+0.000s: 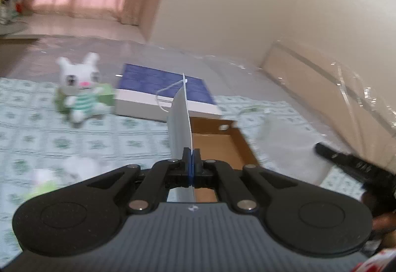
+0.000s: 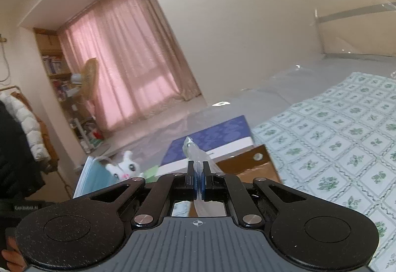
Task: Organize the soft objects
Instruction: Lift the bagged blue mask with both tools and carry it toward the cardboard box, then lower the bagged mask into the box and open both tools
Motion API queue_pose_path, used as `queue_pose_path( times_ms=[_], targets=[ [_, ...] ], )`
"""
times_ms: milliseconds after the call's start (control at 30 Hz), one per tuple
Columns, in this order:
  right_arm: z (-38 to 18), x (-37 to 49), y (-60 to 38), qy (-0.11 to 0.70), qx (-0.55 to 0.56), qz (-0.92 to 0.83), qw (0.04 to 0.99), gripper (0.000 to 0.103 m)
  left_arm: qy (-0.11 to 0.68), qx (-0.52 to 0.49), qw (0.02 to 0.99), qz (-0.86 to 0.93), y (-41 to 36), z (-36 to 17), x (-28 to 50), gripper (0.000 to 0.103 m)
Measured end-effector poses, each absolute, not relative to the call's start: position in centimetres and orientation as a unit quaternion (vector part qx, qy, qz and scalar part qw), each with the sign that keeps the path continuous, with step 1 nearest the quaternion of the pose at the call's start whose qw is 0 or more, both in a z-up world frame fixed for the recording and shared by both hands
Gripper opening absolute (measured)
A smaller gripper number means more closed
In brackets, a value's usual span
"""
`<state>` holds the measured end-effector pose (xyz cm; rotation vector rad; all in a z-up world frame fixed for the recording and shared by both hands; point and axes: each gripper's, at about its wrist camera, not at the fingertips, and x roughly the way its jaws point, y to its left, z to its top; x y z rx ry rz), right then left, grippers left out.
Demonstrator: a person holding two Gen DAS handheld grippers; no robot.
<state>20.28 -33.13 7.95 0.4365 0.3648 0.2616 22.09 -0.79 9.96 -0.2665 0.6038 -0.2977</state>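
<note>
My left gripper (image 1: pixel 191 155) is shut on a pale blue face mask (image 1: pixel 179 123) that stands on edge, its white ear loop trailing off the top. Behind the mask lies an open brown cardboard box (image 1: pixel 217 145). My right gripper (image 2: pixel 198 169) is shut on a strip of clear plastic wrapper (image 2: pixel 195 150) above the same box (image 2: pixel 252 165). In the right wrist view the mask (image 2: pixel 96 177) hangs at the lower left. A white plush bunny (image 1: pixel 79 91) in a green striped shirt sits on the bed, left of the box.
A white box with a blue top (image 1: pixel 160 83) lies behind the cardboard box. Blurred white and green soft items (image 1: pixel 74 168) lie on the green flowered quilt (image 2: pixel 334 135). Clear plastic sheet covers the far mattress and headboard (image 1: pixel 321 88). Pink curtains (image 2: pixel 128 61) and a bookshelf (image 2: pixel 57 73) stand beyond.
</note>
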Motion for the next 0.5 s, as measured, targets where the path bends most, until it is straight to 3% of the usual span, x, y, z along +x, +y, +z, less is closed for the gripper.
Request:
queue_pose_path(
  times_ms=[500],
  targets=[
    [1.5,26.6,-35.5,0.233,0.24,0.067,0.94,0.003,0.372,-0.171,0.889,-0.207,-11.9,2.5,33.8,0.0]
  ],
)
